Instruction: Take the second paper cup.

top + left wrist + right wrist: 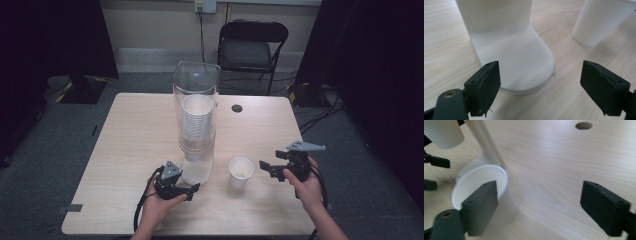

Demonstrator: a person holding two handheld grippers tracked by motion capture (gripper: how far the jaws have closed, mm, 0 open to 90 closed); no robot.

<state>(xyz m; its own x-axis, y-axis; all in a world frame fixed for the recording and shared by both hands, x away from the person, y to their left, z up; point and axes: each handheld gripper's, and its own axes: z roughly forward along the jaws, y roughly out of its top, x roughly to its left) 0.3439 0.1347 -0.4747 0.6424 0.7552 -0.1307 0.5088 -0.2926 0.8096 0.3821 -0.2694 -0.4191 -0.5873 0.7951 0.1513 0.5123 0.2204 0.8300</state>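
Note:
A tall clear cup dispenser (196, 100) holding a stack of white paper cups (197, 122) stands mid-table on a white base (197, 172). One white paper cup (240, 172) stands upright and empty just right of that base. My left gripper (192, 192) is open beside the base's front left, touching nothing; in the left gripper view the base (519, 57) lies just beyond the gripper (540, 85), with the cup (601, 20) at upper right. My right gripper (267, 169) is open a little right of the cup. The cup (477, 178) sits by the left jaw of that gripper (539, 207), outside the gap.
The wooden table (140, 130) has a round cable hole (237, 108) behind the cup, also visible as the hole (584, 125) in the right gripper view. A black folding chair (252, 47) stands beyond the far edge. Bare tabletop lies left and right of the dispenser.

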